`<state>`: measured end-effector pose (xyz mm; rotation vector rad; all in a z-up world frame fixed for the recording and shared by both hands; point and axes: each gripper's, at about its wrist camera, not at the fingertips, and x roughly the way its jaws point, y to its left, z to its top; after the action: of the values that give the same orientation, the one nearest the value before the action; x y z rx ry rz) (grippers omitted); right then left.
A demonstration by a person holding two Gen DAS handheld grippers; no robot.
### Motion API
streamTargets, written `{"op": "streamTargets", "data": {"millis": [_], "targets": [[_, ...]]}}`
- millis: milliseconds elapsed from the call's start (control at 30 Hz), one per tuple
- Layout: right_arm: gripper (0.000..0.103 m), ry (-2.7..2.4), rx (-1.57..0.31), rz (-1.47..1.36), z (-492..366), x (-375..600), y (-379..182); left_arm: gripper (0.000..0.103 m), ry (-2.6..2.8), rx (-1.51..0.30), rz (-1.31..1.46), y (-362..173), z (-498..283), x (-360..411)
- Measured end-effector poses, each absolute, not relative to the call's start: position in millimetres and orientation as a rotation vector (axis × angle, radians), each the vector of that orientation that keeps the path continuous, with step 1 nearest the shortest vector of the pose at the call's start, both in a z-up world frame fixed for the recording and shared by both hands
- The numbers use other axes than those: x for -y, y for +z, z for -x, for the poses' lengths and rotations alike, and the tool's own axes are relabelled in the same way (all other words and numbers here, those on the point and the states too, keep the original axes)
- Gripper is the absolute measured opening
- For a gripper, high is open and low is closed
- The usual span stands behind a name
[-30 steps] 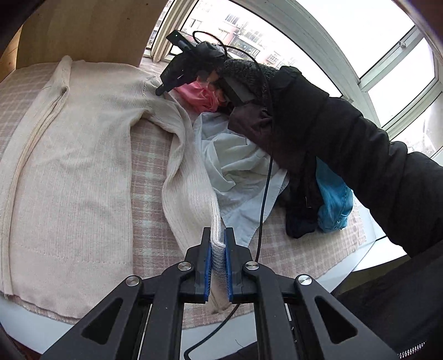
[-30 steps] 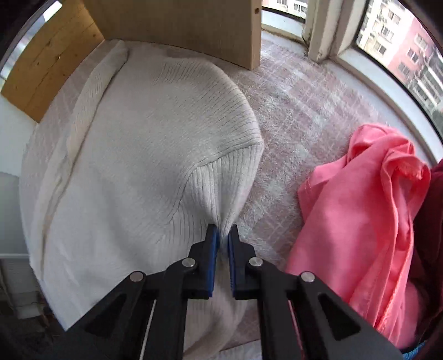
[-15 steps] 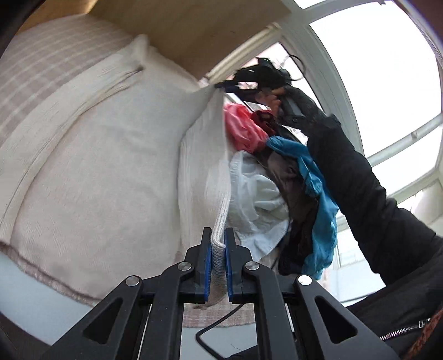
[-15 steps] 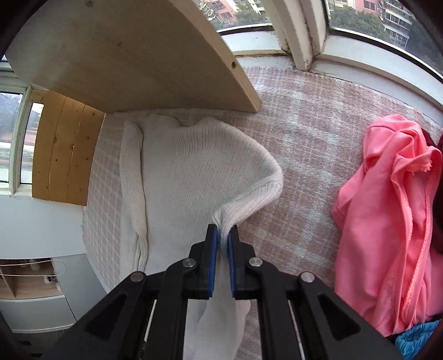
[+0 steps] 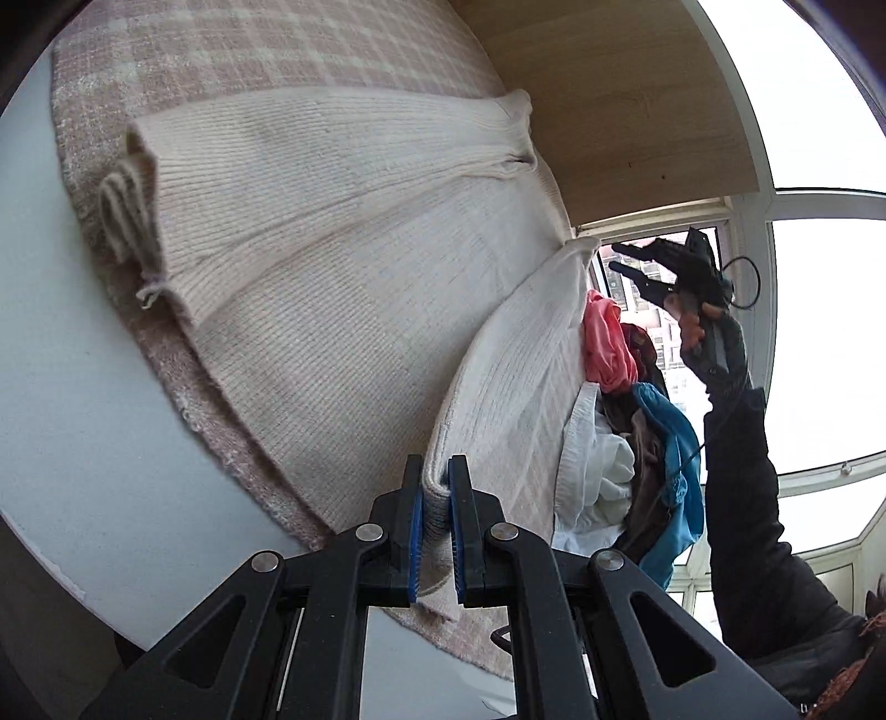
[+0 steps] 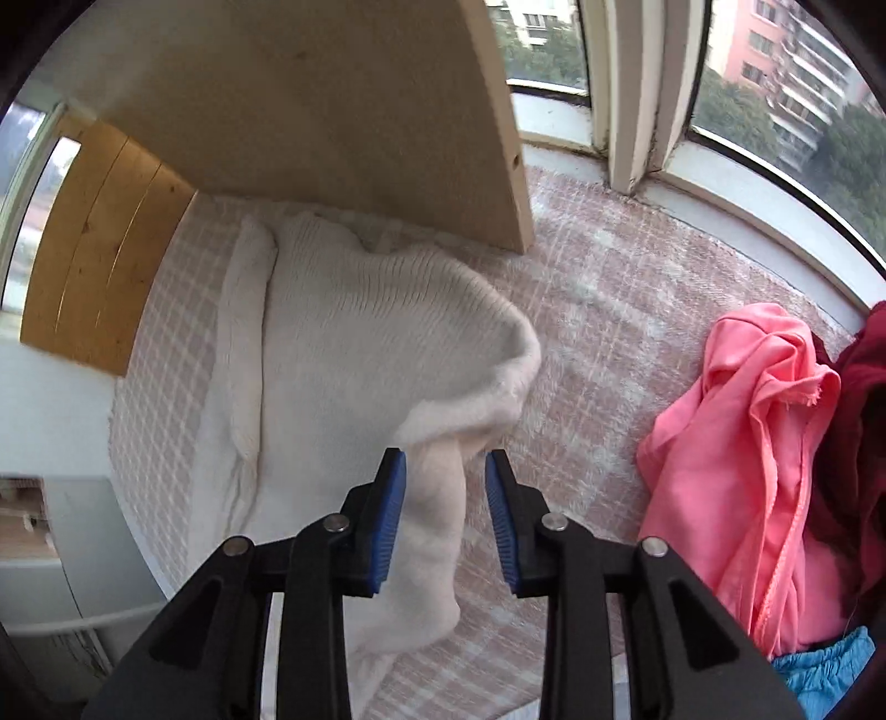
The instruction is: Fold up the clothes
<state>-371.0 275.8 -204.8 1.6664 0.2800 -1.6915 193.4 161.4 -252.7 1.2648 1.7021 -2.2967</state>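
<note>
Sweater (image 5: 354, 310): cream knit, lying on the pink checked cloth (image 5: 266, 50) that covers the tabletop (image 5: 72, 432), up against the wooden board (image 6: 332, 122) at the back.
Left gripper (image 5: 436, 518): your jaws are clamped tight on the ribbed cuff end of one sleeve (image 5: 515, 399); the sleeve runs from the jaws up toward the shoulder and lies along the body's edge next to the pile.
Right gripper (image 6: 446, 518): your jaws have just been opening; now a moderate gap, blue pads clear of the knit. Shoulder fabric sits in the gap in that view but isn't pinched. In the left view the gripper is up in the air in your hand (image 5: 703, 327), off the cloth.
Other sleeve: already laid across the body on the far side; its cuff (image 5: 130, 213) rests at the sweater's edge.
Done, my read: sweater spread out, one sleeve folded in, right-hand shoulder corner released and lying flat.
In hand: second sleeve, not set down yet. Whether it's fully across the body I can't tell.
Left: lay that sleeve down and release, then fold the body over itself. That's most of the folding on this piece.
Pile: pink garment (image 6: 742, 443), plus white, dark red and blue items, bunched just beside the sweater on the same cloth, all unfolded. So you're early in the overall job.
Watch: the held sleeve passes close to the white garment (image 5: 598, 471); it could snag as you lay the sleeve down.
</note>
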Motion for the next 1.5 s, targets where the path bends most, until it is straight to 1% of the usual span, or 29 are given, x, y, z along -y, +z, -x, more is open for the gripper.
{"op": "streamTargets", "data": {"millis": [33, 167, 300, 400, 600, 700, 733, 800, 867, 1000, 1067, 1133, 1200, 1267, 1333, 1367, 1400, 1433, 1467, 1500], "targets": [[0.030, -1.686, -0.331, -1.636, 358, -296, -207, 0.007, -2.294, -1.694, -1.261, -253, -192, -159], [0.030, -1.646, -0.520, -1.508, 293, -321, -219, 0.007, -2.317, -1.654, -1.255, -244, -185, -148], [0.030, -1.595, -0.721, -1.375, 250, -323, -232, 0.007, -2.364, -1.499, -1.295, -227, -176, -143], [0.030, -1.614, -0.769, -1.306, 242, -315, -240, 0.008, -2.391, -1.393, -1.306, -213, -174, -140], [0.030, -1.662, -0.698, -1.287, 254, -301, -249, 0.008, -2.429, -1.239, -1.323, -193, -173, -139], [0.029, -1.650, -0.587, -1.324, 264, -304, -248, 0.008, -2.428, -1.242, -1.336, -194, -171, -142], [0.028, -1.638, -0.546, -1.340, 268, -307, -247, 0.008, -2.424, -1.253, -1.341, -195, -170, -144], [0.010, -1.613, -0.465, -1.370, 277, -312, -246, 0.007, -2.408, -1.304, -1.352, -199, -171, -146], [0.010, -1.604, -0.459, -1.377, 278, -318, -242, 0.007, -2.393, -1.361, -1.356, -198, -173, -151], [0.008, -1.626, -0.467, -1.380, 279, -340, -227, 0.008, -2.410, -1.496, -1.318, -178, -188, -164], [0.008, -1.654, -0.475, -1.402, 284, -339, -226, 0.009, -2.421, -1.385, -1.349, -176, -193, -171], [0.008, -1.673, -0.493, -1.418, 288, -337, -229, 0.009, -2.381, -1.289, -1.423, -189, -193, -173], [0.009, -1.644, -0.525, -1.445, 283, -325, -234, 0.009, -2.312, -1.264, -1.491, -212, -191, -169], [0.009, -1.584, -0.537, -1.492, 280, -317, -238, 0.009, -2.265, -1.170, -1.571, -225, -188, -167], [0.011, -1.612, -0.511, -1.471, 287, -322, -228, 0.010, -2.254, -1.184, -1.601, -225, -186, -165], [0.016, -1.640, -0.489, -1.450, 294, -325, -221, 0.015, -2.282, -1.158, -1.603, -218, -180, -165], [0.024, -1.679, -0.457, -1.439, 304, -326, -215, 0.024, -2.313, -1.117, -1.603, -212, -172, -166], [0.027, -1.714, -0.423, -1.436, 316, -325, -209, 0.031, -2.349, -1.064, -1.598, -205, -161, -167], [0.031, -1.748, -0.388, -1.435, 328, -324, -204, 0.033, -2.382, -1.032, -1.592, -200, -149, -169], [0.031, -1.766, -0.385, -1.417, 338, -318, -201, 0.033, -2.414, -1.007, -1.596, -197, -136, -172]]}}
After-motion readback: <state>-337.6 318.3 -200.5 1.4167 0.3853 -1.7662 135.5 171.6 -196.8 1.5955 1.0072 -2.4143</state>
